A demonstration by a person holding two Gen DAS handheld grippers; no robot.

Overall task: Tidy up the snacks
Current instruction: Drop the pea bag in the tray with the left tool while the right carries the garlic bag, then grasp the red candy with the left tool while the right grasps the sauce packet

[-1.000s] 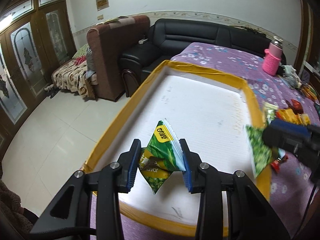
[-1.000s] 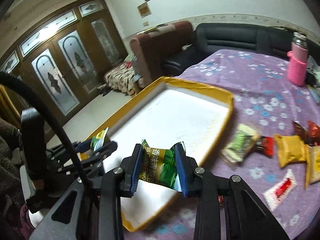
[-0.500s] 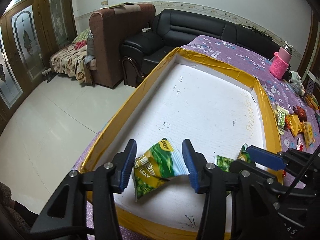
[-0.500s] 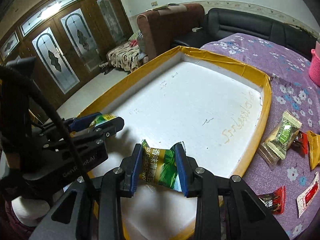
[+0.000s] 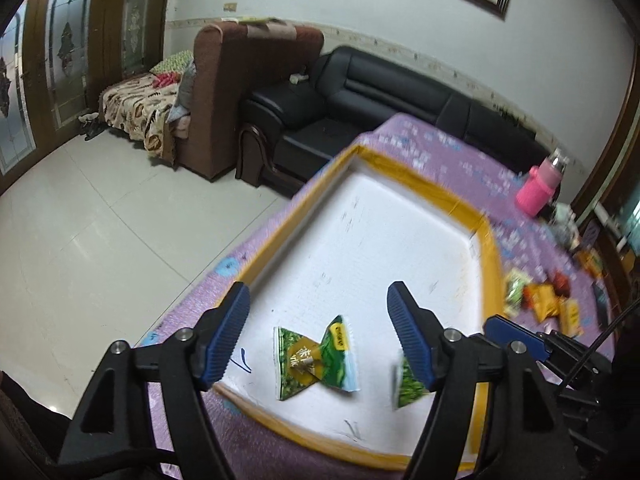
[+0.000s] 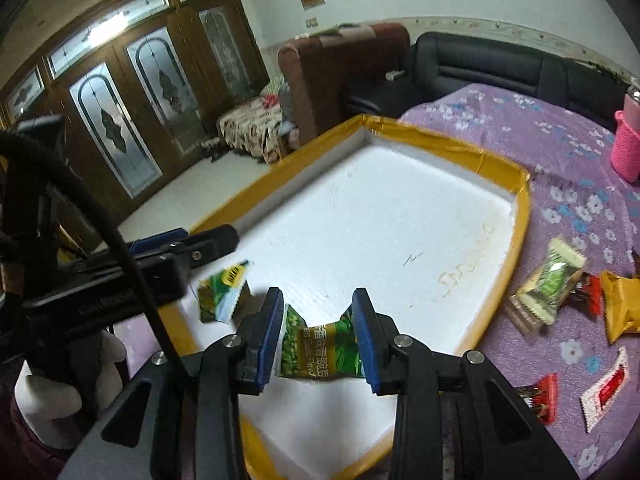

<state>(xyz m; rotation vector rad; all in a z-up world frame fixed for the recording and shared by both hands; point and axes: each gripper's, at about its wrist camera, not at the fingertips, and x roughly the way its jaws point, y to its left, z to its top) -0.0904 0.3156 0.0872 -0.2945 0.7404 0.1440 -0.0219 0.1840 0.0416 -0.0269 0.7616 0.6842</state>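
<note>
A white foam tray (image 5: pixel 490 248) with a yellow taped rim lies on the purple cloth. One green snack packet (image 5: pixel 316 360) rests flat on the tray's near end. My left gripper (image 5: pixel 317 288) hovers above it, jaws opening wide, pads clear of it. In the right wrist view that packet (image 6: pixel 222 296) lies beside the left gripper's fingers (image 6: pixel 212 240). My right gripper (image 6: pixel 317 294) holds a second green packet (image 6: pixel 320 344) just above the tray (image 6: pixel 520 208). Its jaws are opening, but both pads still touch the packet's ends.
Several loose snacks lie on the purple cloth right of the tray: a pale green packet (image 6: pixel 548 288), an orange one (image 6: pixel 624 304), red and white ones (image 6: pixel 540 396). A pink bottle (image 5: pixel 538 192) stands at the far right. Sofas and floor lie beyond the table's left edge.
The left gripper let go of its green packet, which now lies on the tray, and drew back with jaws wide. The right gripper came down over the tray's near end with its packet.
</note>
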